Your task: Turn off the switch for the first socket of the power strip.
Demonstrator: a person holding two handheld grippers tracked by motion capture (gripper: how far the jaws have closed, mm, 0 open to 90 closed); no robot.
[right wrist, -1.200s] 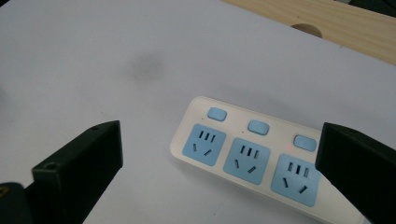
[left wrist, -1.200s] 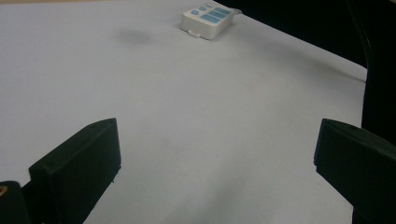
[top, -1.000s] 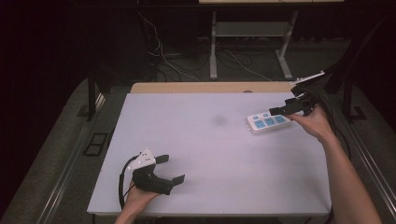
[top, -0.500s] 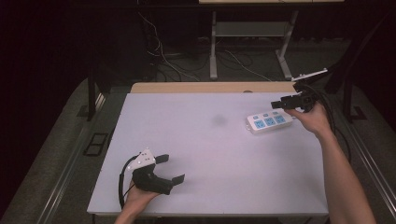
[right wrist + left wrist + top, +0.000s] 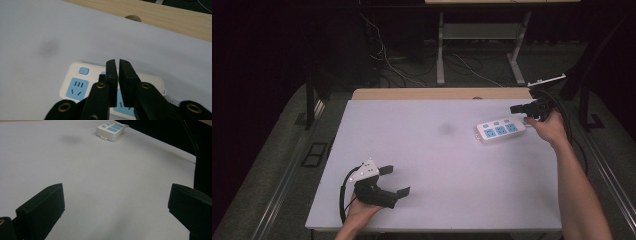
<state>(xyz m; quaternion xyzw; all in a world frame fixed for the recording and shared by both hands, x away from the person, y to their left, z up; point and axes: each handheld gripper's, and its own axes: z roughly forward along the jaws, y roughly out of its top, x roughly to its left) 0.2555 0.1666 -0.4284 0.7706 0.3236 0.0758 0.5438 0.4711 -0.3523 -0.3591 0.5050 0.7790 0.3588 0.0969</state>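
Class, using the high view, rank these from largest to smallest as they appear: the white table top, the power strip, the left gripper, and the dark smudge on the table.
1. White table top.
2. Left gripper and power strip: they look much alike in size, and the gripper sits nearer the camera, so I leave them unranked.
3. Dark smudge, clearly the smallest.
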